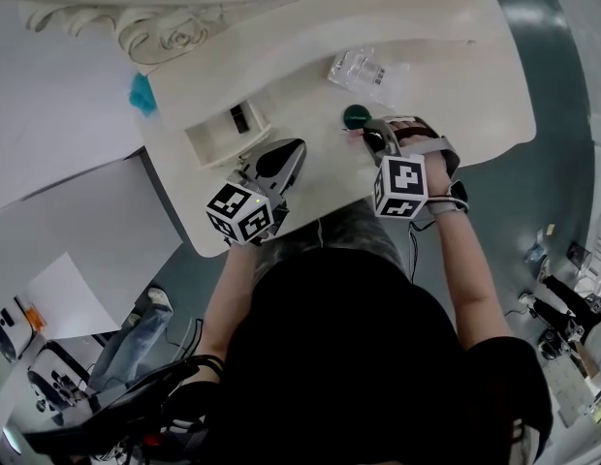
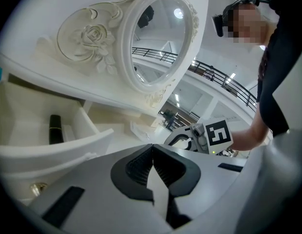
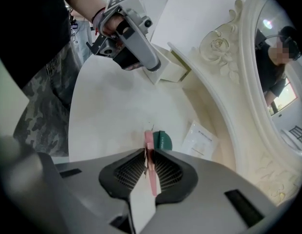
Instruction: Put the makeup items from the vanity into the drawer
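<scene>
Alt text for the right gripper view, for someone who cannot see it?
The right tongs pinch a thin pink item over the white vanity top, beside a dark green round container. Farther off, the left tongs sit by the open drawer, and a clear packet lies near the mirror.

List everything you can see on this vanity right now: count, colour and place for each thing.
vanity: one, cream, centre
mirror: one, oval, cream frame, vanity's back
drawer: one, cream, open, vanity's left
black tube: one, in the drawer
round item: one, dark green, tabletop
packet: one, clear, tabletop near mirror
thin pink item: one, in right hand-held gripper
left hand-held gripper: one, shut, empty, by drawer
right hand-held gripper: one, shut on thin pink item
</scene>
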{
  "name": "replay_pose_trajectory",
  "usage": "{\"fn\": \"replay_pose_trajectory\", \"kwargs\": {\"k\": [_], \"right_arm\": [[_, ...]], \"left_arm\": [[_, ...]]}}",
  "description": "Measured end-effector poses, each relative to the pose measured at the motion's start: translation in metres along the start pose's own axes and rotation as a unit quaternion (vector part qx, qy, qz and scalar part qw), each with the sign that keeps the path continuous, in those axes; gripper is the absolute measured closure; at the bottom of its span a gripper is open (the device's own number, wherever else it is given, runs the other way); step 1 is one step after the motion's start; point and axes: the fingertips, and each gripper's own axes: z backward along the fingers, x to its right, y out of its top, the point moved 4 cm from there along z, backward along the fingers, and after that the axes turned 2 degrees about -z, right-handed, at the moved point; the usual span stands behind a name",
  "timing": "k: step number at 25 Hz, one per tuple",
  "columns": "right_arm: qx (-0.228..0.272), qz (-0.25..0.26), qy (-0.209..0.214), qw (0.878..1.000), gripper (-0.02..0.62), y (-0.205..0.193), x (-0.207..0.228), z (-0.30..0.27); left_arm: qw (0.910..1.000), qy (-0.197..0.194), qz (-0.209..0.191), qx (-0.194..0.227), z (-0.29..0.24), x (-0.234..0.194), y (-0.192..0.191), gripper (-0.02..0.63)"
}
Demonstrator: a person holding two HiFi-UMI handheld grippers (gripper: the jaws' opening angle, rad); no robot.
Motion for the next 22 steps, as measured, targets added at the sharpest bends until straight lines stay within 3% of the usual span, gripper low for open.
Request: {"fn": "replay_pose_trajectory", "kwargs": {"k": [5,13,17,22], "right_arm": [[0.010,0.002,-0.022,1.000,0.540,0.008,0.009,0.012],[0.011,-0.007,0.003,1.000,0.540,0.015,0.005,0.009],[-0.005,0.013,0.009,1.000,0.540,0.012,0.001,0.003],[0.039,-0.089,0.026,0.995,0.540,0.012,0.009,0.006]], "left_arm": [[0.9999,0.003,0.005,0.010,0.003,-0.003,0.003,0.591],[0.9998,0.005,0.003,0.018,0.012,-0.005,0.006,0.591],[0.9998,0.007,0.003,0.020,0.016,-0.006,0.005,0.591],[0.9998,0.009,0.006,0.019,0.022,-0.007,0.003,0.591]]}}
